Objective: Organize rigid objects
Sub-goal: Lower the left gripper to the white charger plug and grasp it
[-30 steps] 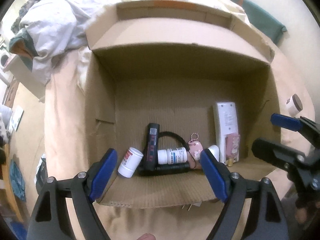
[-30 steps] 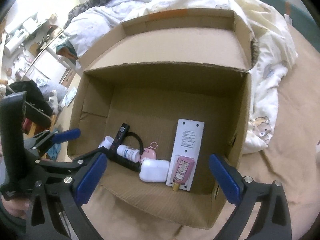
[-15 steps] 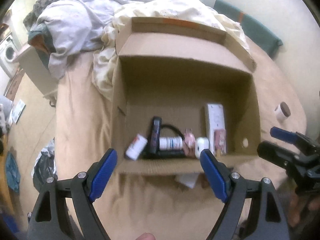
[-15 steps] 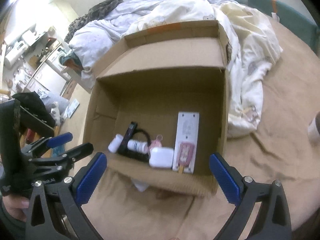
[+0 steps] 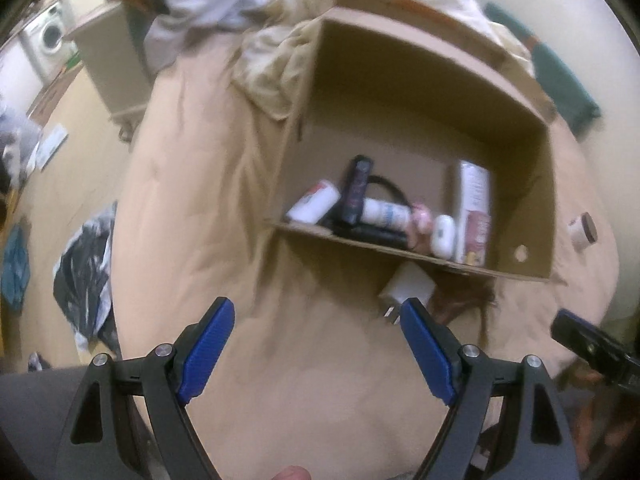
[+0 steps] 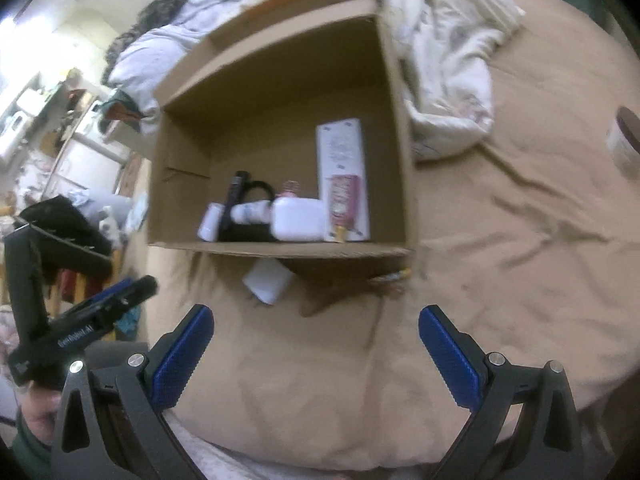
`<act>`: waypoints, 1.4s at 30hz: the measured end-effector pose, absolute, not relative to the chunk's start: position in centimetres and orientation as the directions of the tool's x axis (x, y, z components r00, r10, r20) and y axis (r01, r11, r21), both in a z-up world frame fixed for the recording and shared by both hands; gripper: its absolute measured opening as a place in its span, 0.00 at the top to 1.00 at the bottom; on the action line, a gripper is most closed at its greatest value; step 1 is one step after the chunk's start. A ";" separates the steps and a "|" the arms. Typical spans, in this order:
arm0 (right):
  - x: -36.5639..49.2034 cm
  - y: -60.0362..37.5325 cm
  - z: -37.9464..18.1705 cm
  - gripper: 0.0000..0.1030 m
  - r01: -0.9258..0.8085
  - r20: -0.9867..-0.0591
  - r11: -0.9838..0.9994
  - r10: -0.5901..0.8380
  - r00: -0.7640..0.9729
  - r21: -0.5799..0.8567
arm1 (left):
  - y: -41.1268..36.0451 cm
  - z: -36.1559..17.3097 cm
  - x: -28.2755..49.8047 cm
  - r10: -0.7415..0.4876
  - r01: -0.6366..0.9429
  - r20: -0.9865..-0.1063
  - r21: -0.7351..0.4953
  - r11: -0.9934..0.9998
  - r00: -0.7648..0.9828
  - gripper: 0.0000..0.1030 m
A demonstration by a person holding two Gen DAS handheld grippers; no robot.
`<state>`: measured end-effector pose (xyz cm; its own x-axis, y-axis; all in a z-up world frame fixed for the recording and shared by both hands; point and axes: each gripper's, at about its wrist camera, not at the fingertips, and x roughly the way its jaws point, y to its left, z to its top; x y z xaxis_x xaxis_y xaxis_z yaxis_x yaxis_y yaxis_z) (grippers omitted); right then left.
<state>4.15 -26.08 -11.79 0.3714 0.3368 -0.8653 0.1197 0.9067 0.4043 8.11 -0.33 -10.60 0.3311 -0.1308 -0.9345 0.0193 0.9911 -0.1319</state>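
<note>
Two grippers hang wide open and empty above a tan bedsheet (image 6: pixel 500 240), short of the cardboard box (image 6: pixel 276 80).

Left gripper (image 5: pixel 318 332) and right gripper (image 6: pixel 316 338) each show blue pads spread far apart with nothing between them. Inside the box, crowded against its near wall, lie a white bottle (image 5: pixel 314 204), a black device (image 5: pixel 356 192), a white case (image 6: pixel 298 218) and a long white packet (image 6: pixel 342 176). A white charger (image 5: pixel 406 290) lies on the sheet just outside that wall, and a brown-lidded jar (image 5: pixel 582 232) stands off to the box's right.
</note>
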 end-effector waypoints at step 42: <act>9.1 -27.3 -17.3 0.00 0.096 -0.945 0.950 0.279 0.172 0.298 | -6.8 -10.5 8.3 -0.118 0.321 -0.959 -0.030 0.947 0.257 0.62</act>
<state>9.08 -27.25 -17.28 0.1718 0.2786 -0.9449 0.0964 0.9498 0.2976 8.28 -6.83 -10.49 0.2571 -0.1176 -0.9592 0.3210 0.9466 -0.0300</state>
